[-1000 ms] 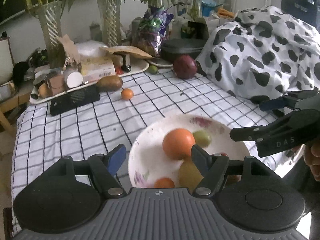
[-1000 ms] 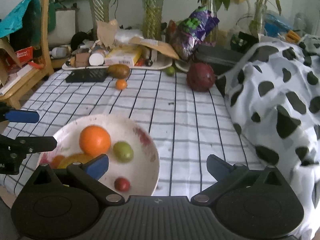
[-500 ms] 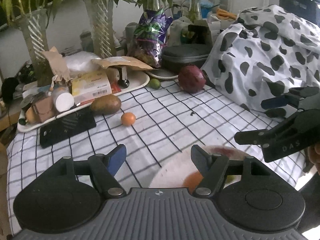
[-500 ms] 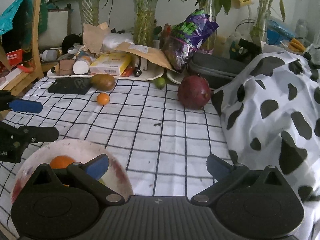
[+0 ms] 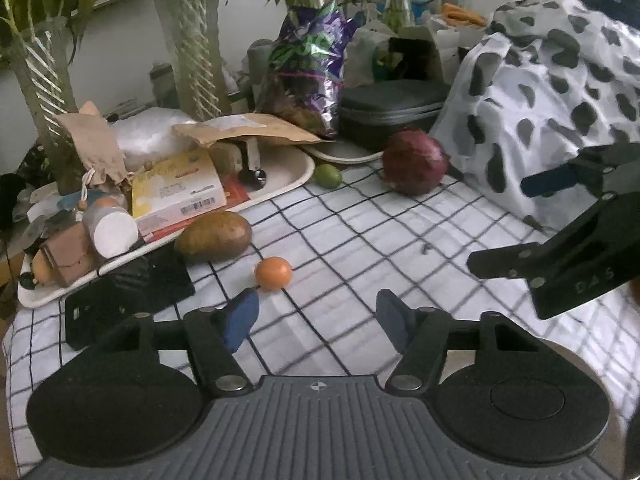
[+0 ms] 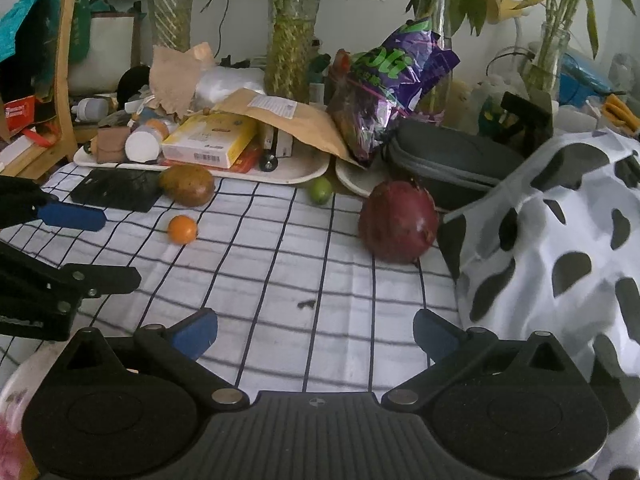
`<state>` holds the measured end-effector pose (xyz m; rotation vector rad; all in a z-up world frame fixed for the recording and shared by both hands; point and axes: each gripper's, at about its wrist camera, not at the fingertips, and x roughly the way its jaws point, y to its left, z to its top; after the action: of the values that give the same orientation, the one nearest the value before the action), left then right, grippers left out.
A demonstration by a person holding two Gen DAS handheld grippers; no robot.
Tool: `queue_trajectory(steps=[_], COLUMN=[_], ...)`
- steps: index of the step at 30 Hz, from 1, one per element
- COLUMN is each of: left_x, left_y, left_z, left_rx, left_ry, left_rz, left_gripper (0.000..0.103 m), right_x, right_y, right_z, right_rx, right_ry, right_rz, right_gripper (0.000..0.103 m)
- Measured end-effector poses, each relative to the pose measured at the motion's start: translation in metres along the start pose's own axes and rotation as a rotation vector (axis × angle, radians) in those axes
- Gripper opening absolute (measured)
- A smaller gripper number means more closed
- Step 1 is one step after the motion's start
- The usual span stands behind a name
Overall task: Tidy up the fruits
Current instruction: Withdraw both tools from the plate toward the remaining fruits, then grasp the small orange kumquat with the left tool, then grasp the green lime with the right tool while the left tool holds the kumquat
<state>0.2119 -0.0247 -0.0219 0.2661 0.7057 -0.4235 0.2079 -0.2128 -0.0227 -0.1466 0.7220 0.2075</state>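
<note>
A small orange (image 5: 273,273) lies on the checked tablecloth just beyond my open, empty left gripper (image 5: 316,320); it also shows in the right wrist view (image 6: 182,229). Behind it lie a brown oval fruit (image 5: 214,236) (image 6: 187,185), a small green lime (image 5: 327,176) (image 6: 320,189) and a large dark red pomegranate (image 5: 414,166) (image 6: 398,221). My right gripper (image 6: 316,330) is open and empty, the pomegranate ahead to its right. Only the white plate's rim (image 6: 16,384) shows at the lower left; its fruit is hidden.
A cluttered white tray (image 5: 280,184) with boxes and a bottle, a black phone (image 5: 128,300), vases, a purple bag (image 6: 396,80) and a grey case (image 6: 448,160) line the back. A cow-print cloth (image 6: 560,260) covers the right side.
Both grippers moved forward over the table, away from the plate. The plate with its fruit dropped out of view below them. The loose fruits at the back are now closer.
</note>
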Motion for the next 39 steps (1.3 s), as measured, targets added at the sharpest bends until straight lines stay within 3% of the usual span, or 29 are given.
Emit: queue_trajectory(steps=[13, 16, 20, 27, 28, 31, 35, 39], left_x=[0.064, 0.075, 0.086, 0.09, 0.09, 0.087, 0.08, 0.075], left_y=[0.03, 0.035, 0.037, 0.039, 0.039, 0.042, 0.048, 0.051], left_z=[0.008, 0.009, 0.009, 0.011, 0.011, 0.013, 0.017, 0.02], left_rx=[-0.012, -0.019, -0.007, -0.019, -0.019, -0.027, -0.044, -0.04], left_ry=[0.028, 0.036, 0.049, 0.04, 0.042, 0.042, 0.03, 0.015], left_rz=[0.02, 0.003, -0.015, -0.04, -0.04, -0.036, -0.024, -0.021], left_gripper=[0.053, 0.041, 0.031, 0.03, 0.03, 0.03, 0.03, 0.03], right_x=[0.05, 0.061, 0.076, 0.094, 0.096, 0.105, 0.125, 0.141], right_y=[0.0, -0.001, -0.003, -0.003, -0.002, 0.005, 0.012, 0.021], right_z=[0.022, 0.026, 0.03, 0.036, 0.036, 0.04, 0.047, 0.054], right_rx=[-0.083, -0.078, -0.08, -0.084, -0.089, -0.128, -0.178, -0.222], right_ry=[-0.026, -0.031, -0.03, -0.068, -0.078, -0.108, -0.116, -0.13], right_rz=[0.026, 0.035, 0.036, 0.03, 0.03, 0.005, -0.064, -0.097], right_gripper=[0.102, 0.095, 0.094, 0.086, 0.084, 0.06, 0.044, 0.042])
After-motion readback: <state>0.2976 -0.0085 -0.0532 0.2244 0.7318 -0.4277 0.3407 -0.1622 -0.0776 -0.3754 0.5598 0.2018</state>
